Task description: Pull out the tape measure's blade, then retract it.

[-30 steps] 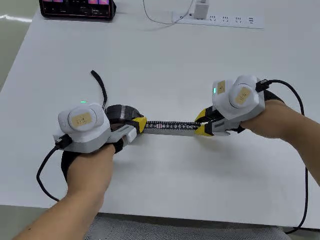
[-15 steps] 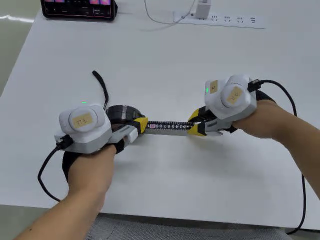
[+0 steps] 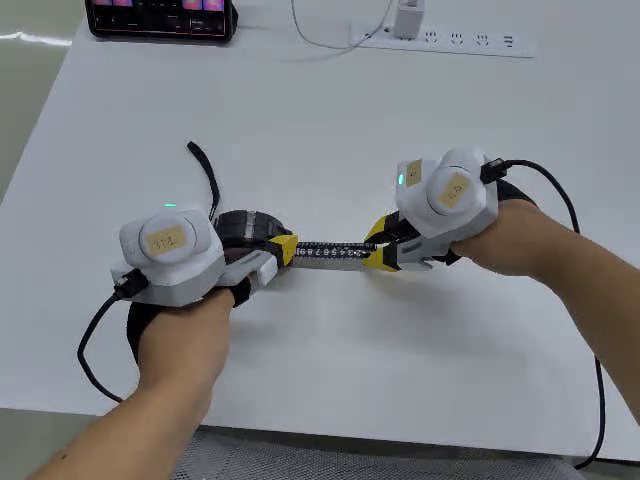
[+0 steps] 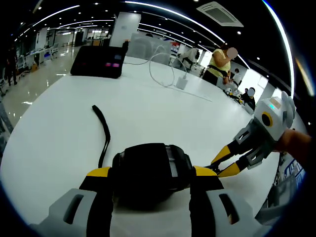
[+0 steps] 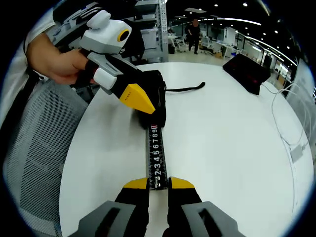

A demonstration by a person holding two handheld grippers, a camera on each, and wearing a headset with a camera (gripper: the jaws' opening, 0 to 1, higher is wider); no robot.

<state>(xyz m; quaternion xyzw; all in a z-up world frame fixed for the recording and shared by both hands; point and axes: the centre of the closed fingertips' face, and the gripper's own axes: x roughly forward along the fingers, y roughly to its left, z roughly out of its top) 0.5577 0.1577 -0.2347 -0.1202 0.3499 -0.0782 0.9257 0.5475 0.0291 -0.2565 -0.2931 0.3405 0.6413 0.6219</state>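
The black tape measure case [image 3: 243,228] [image 4: 150,171] [image 5: 153,88] lies on the white table, and my left gripper [image 3: 272,250] [image 4: 152,174] is shut on it. Its wrist strap [image 3: 203,171] [image 4: 103,131] trails away across the table. A short length of blade [image 3: 330,250] [image 5: 155,156] with printed numbers runs from the case to my right gripper [image 3: 378,245] [image 5: 158,184], which is shut on the blade's end. In the left gripper view the right gripper [image 4: 223,163] enters from the right.
A dark device with a lit screen [image 3: 160,17] [image 4: 97,61] sits at the table's far left edge. A white power strip [image 3: 440,40] with a plugged charger and cable [image 4: 165,74] lies at the back. The table [image 3: 320,110] is otherwise bare. People stand in the background.
My right gripper has moved left toward the case with the blade's end, so the exposed blade is shorter. The left gripper and case stay in place.
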